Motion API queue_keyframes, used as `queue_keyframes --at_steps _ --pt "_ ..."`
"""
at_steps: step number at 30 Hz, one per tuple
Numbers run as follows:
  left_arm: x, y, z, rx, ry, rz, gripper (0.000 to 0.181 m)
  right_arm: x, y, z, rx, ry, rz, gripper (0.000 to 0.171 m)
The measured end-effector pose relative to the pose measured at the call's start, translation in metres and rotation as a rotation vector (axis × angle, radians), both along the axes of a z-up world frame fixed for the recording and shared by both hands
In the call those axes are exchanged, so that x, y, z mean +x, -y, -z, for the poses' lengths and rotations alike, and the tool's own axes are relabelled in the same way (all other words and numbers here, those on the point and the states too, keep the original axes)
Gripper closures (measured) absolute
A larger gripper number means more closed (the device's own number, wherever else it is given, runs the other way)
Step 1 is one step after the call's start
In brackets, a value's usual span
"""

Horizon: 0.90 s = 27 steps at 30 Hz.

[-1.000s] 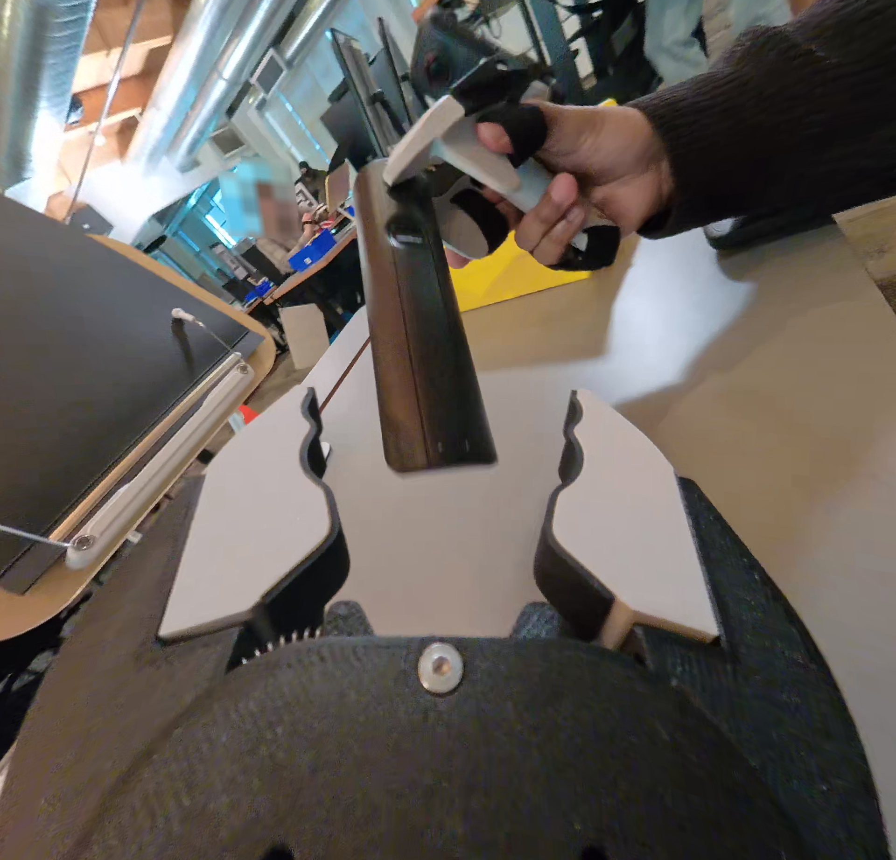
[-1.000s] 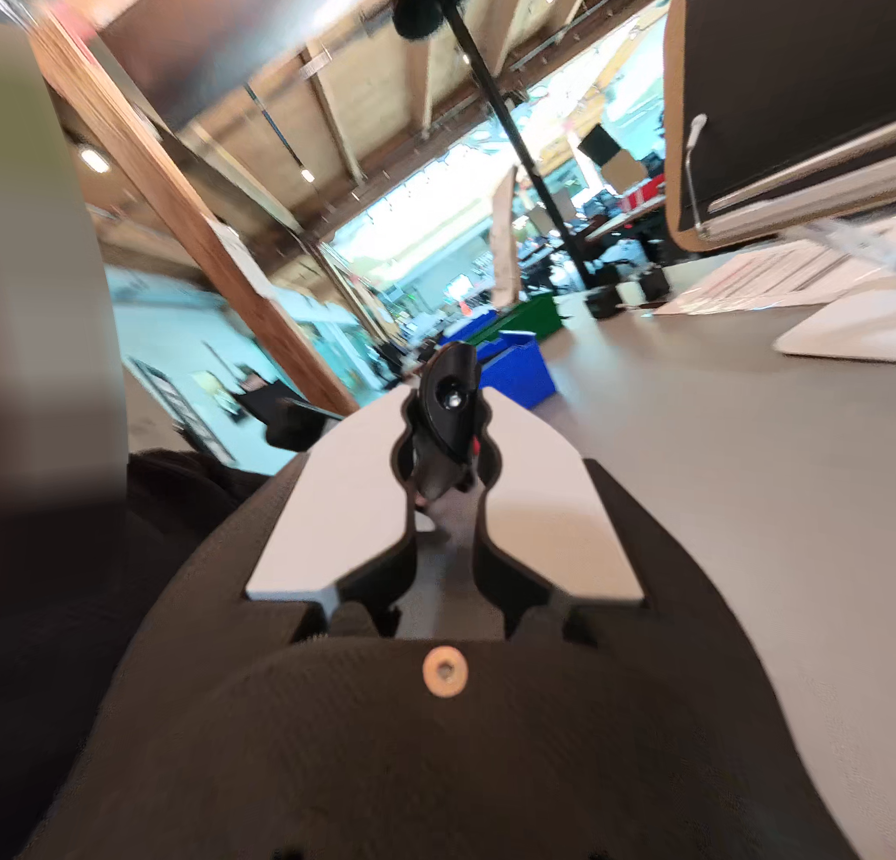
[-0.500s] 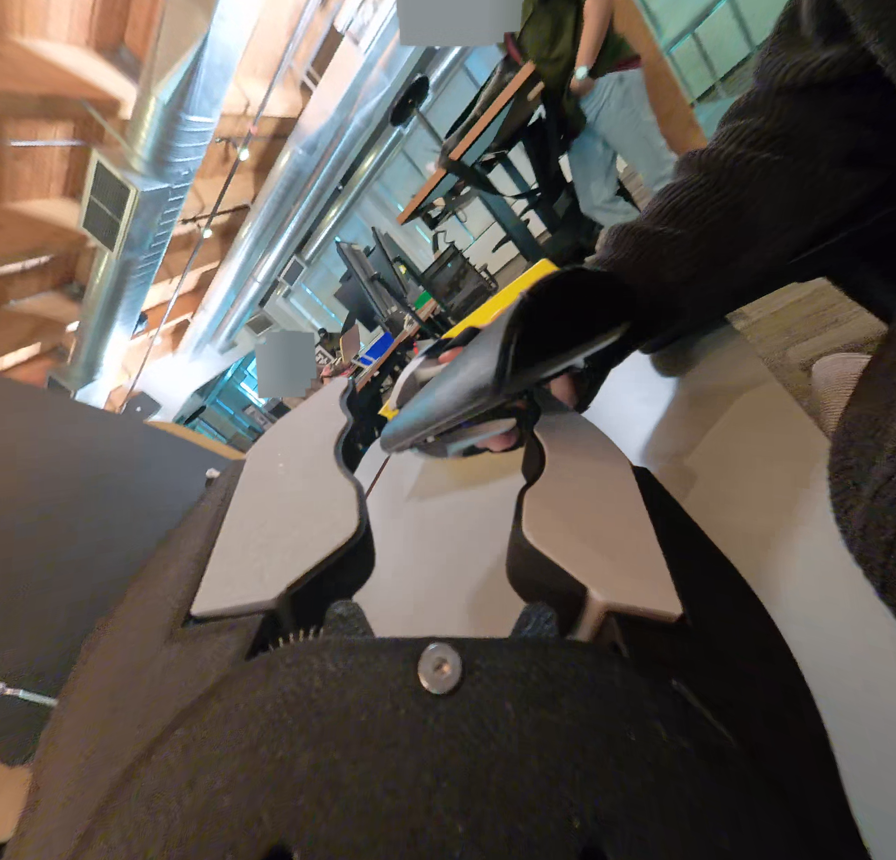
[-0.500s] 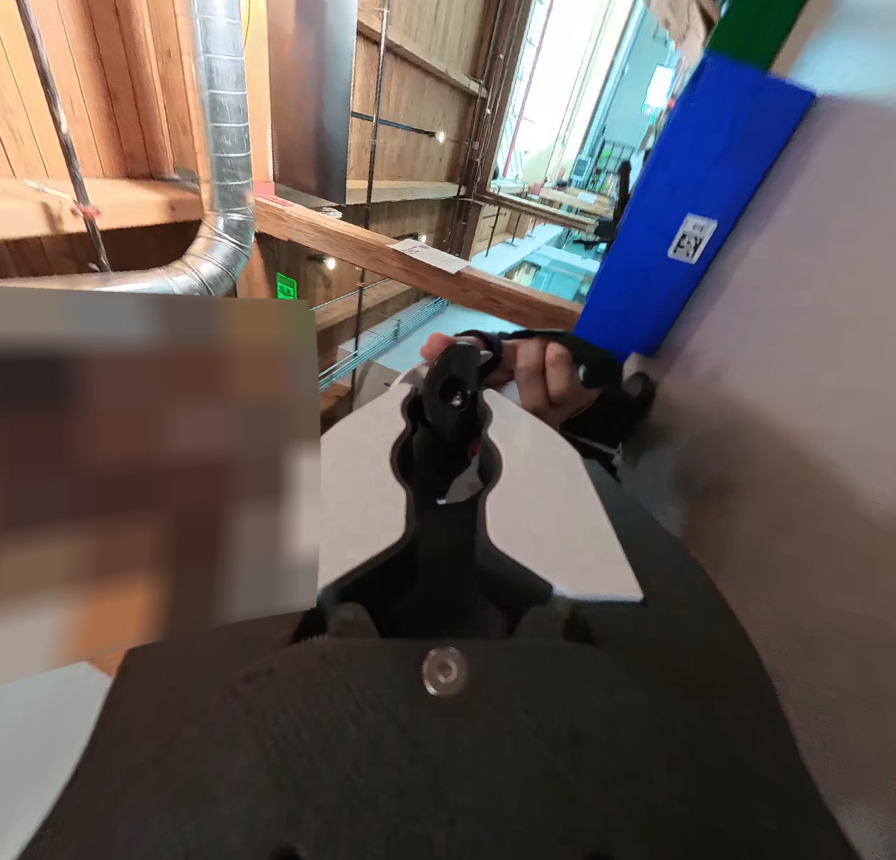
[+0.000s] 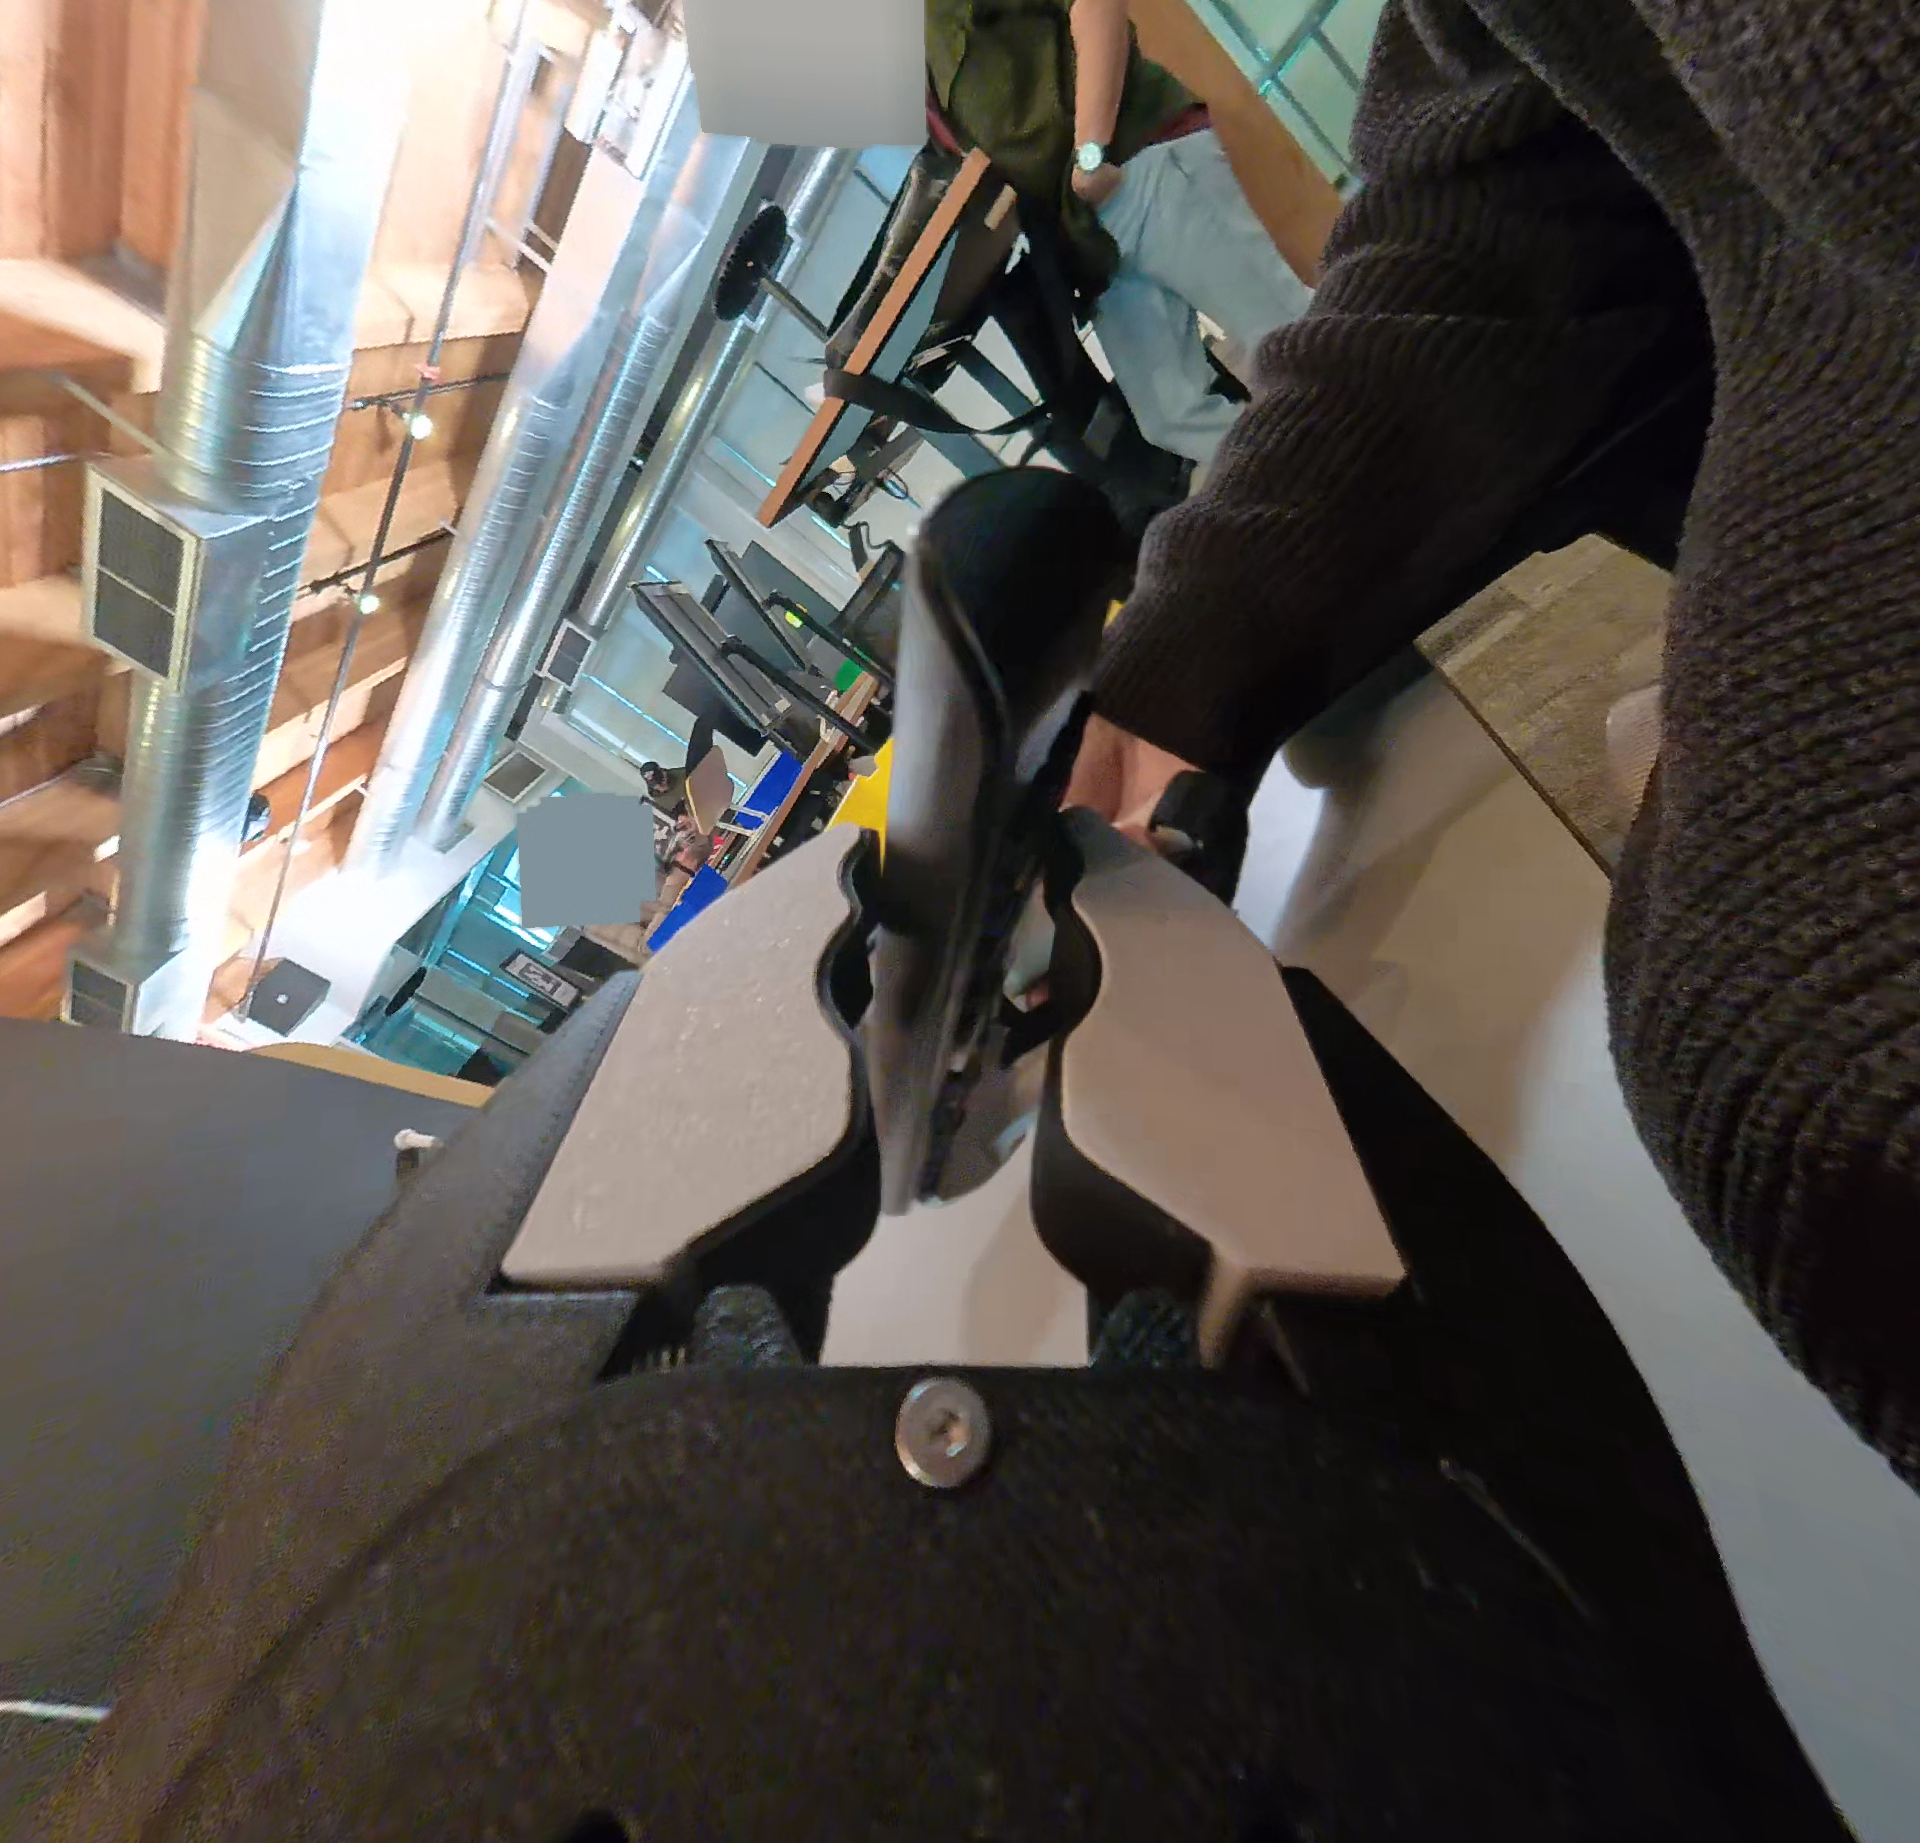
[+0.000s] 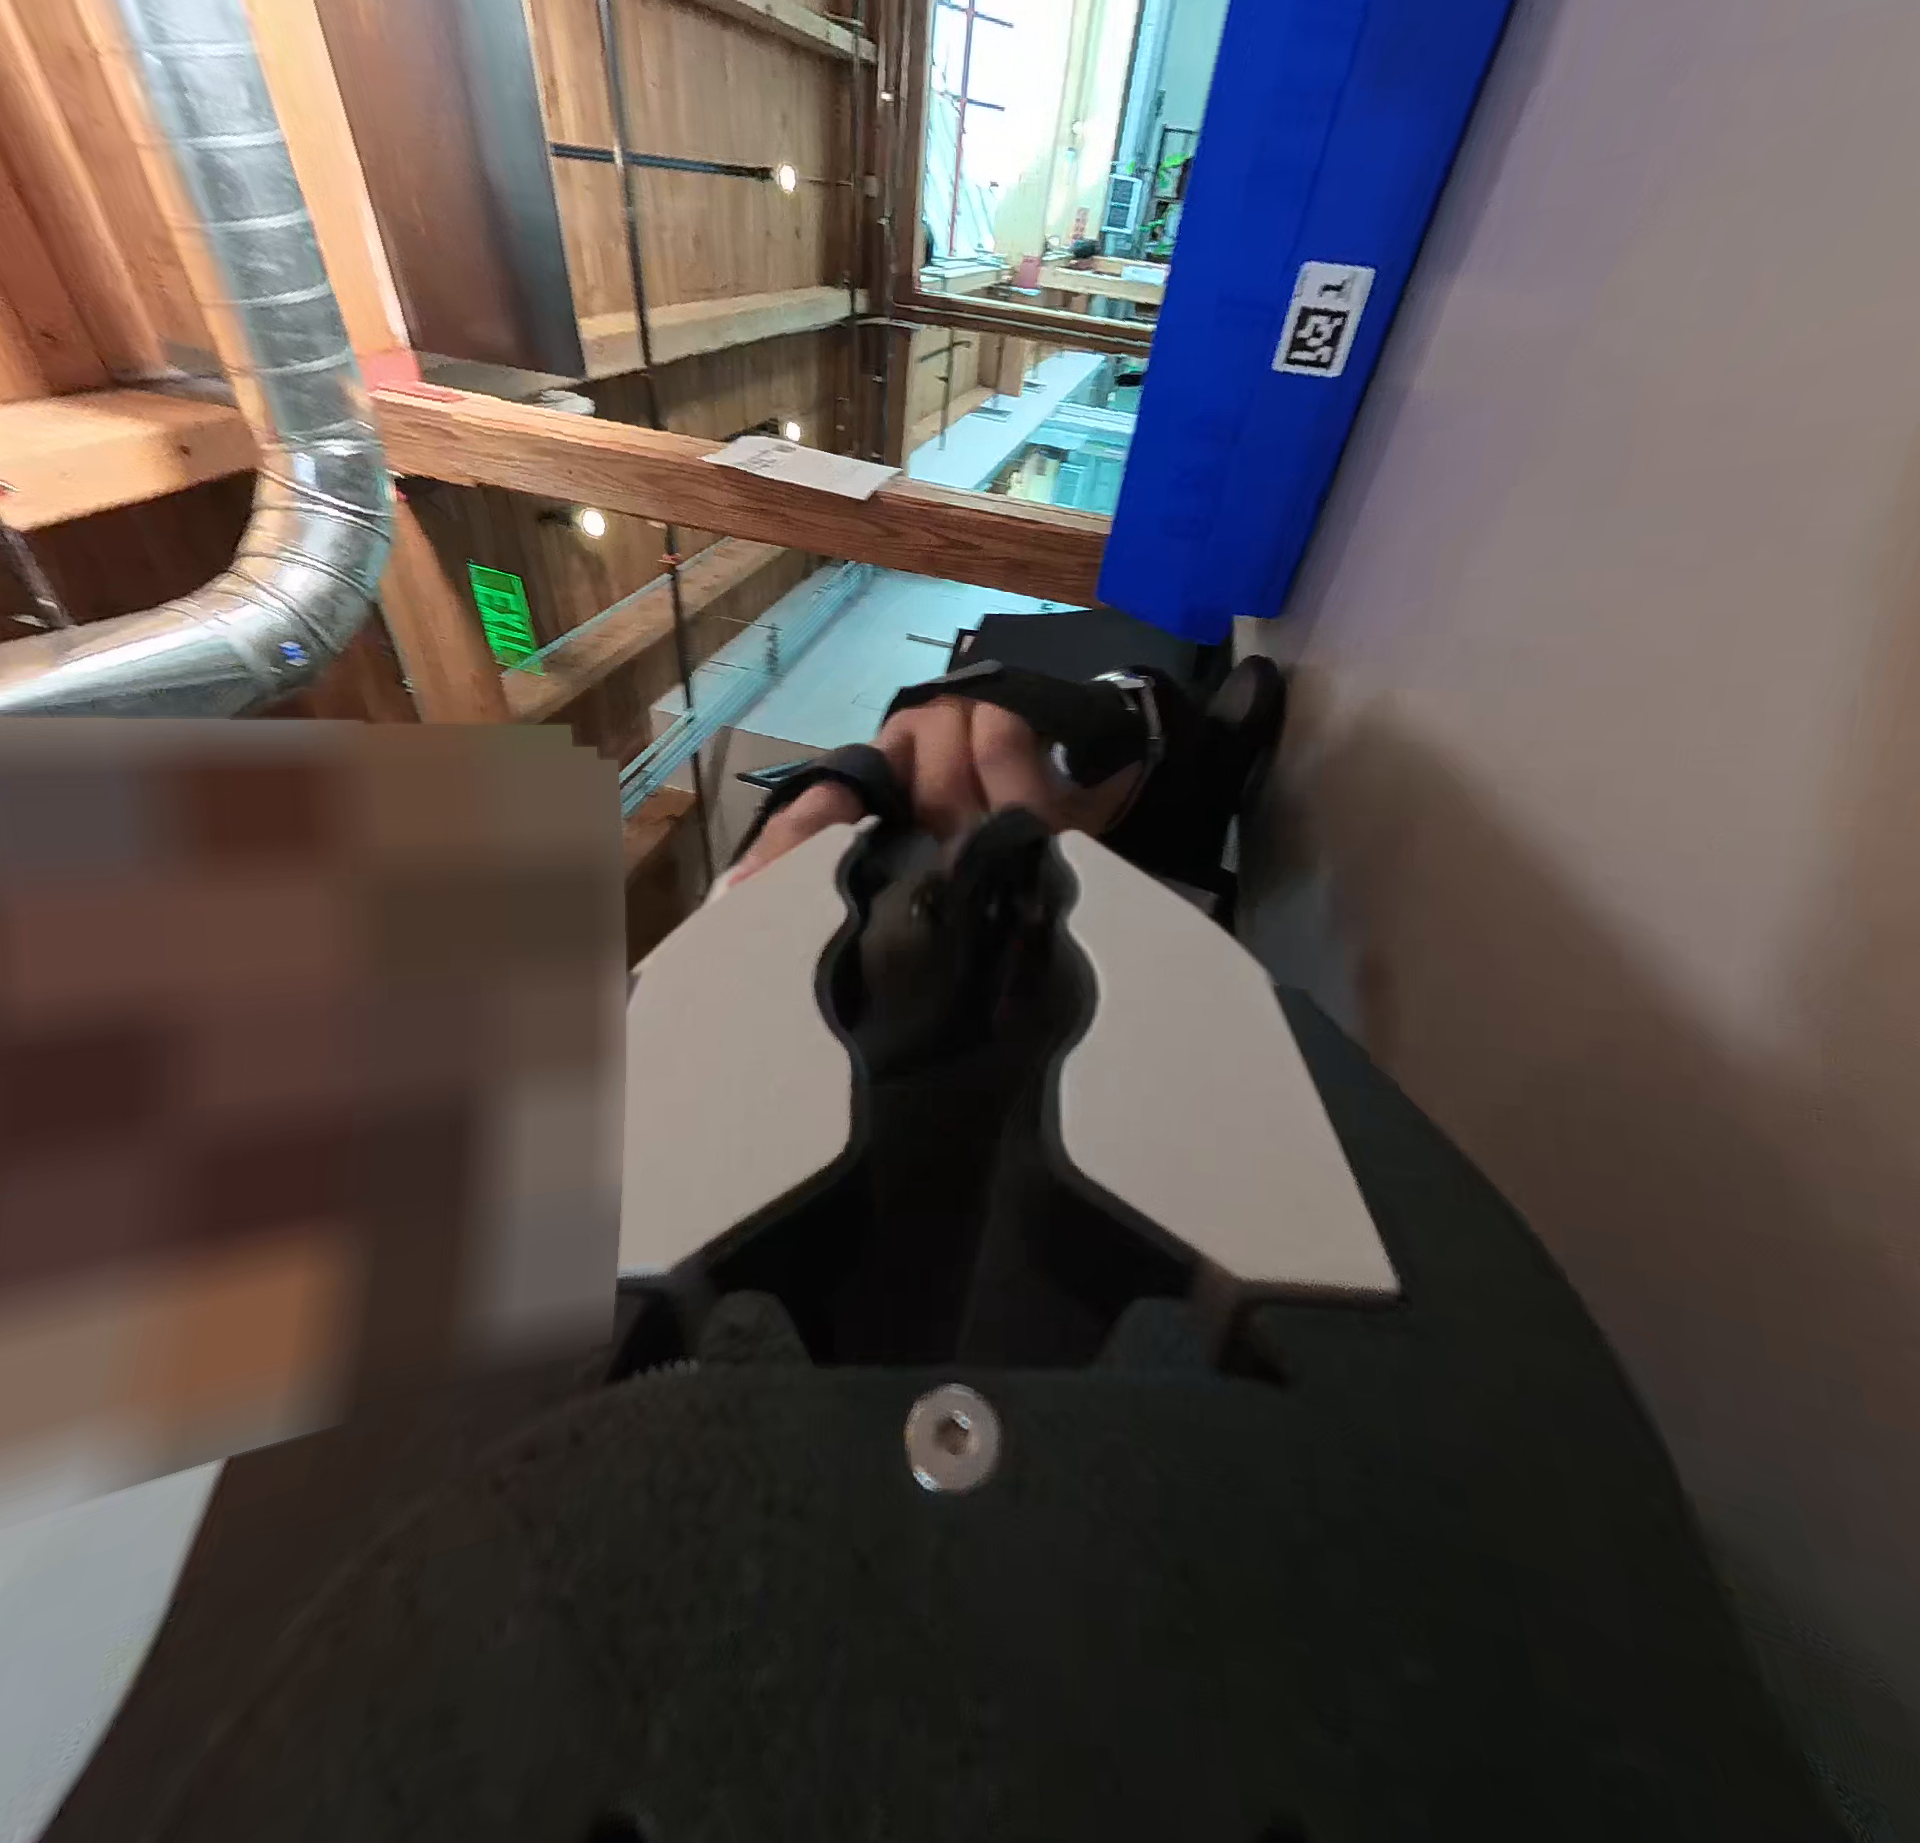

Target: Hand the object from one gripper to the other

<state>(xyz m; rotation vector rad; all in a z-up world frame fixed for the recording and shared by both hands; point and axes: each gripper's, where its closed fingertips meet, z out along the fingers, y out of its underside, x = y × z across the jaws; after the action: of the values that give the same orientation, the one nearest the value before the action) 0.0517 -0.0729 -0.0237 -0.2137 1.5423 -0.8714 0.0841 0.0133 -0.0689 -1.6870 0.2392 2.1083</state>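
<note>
The object is a long dark bar (image 5: 914, 1045) with a glossy face. In the left wrist view it stands upright between the fingers of my left gripper (image 5: 961, 843), whose jaws have closed in against it. Its far end runs up to the right gripper's black body, held by a hand (image 5: 1101, 765). In the right wrist view the bar (image 6: 935, 962) is a blurred dark shape that fills the gap of my right gripper (image 6: 951, 848), which is shut on it. Just beyond the fingertips a strapped hand (image 6: 966, 754) holds the left gripper.
The grey table (image 5: 1403, 962) lies to the right, under a dark knitted sleeve (image 5: 1455, 443). A black panel (image 5: 156, 1222) is at the left. A blue bin (image 6: 1299, 287) sits on the table in the right wrist view. A person (image 5: 1039, 79) stands far behind.
My left jaws went from wide open to closed around the bar. Both grippers tilted up and drew together. The right jaws stand slightly wider than half a second ago.
</note>
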Motion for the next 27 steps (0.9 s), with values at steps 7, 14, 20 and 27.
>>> queue_keyframes --at_steps 7,14,20,27 --pt "0.006 -0.024 -0.015 -0.125 0.004 -0.107 0.155 0.004 -0.005 -0.007 0.116 0.075 0.075 0.112" --pt "0.001 -0.069 -0.047 -0.478 0.031 -0.153 0.155 0.005 -0.008 0.001 0.214 0.286 0.132 0.096" --pt "-0.004 -0.111 -0.061 -0.777 0.036 -0.169 0.155 0.015 -0.016 0.004 0.257 0.391 0.214 0.095" --pt "0.002 -0.154 -0.044 -1.178 -0.054 -0.195 0.156 0.024 -0.027 -0.009 0.653 0.889 0.463 0.083"
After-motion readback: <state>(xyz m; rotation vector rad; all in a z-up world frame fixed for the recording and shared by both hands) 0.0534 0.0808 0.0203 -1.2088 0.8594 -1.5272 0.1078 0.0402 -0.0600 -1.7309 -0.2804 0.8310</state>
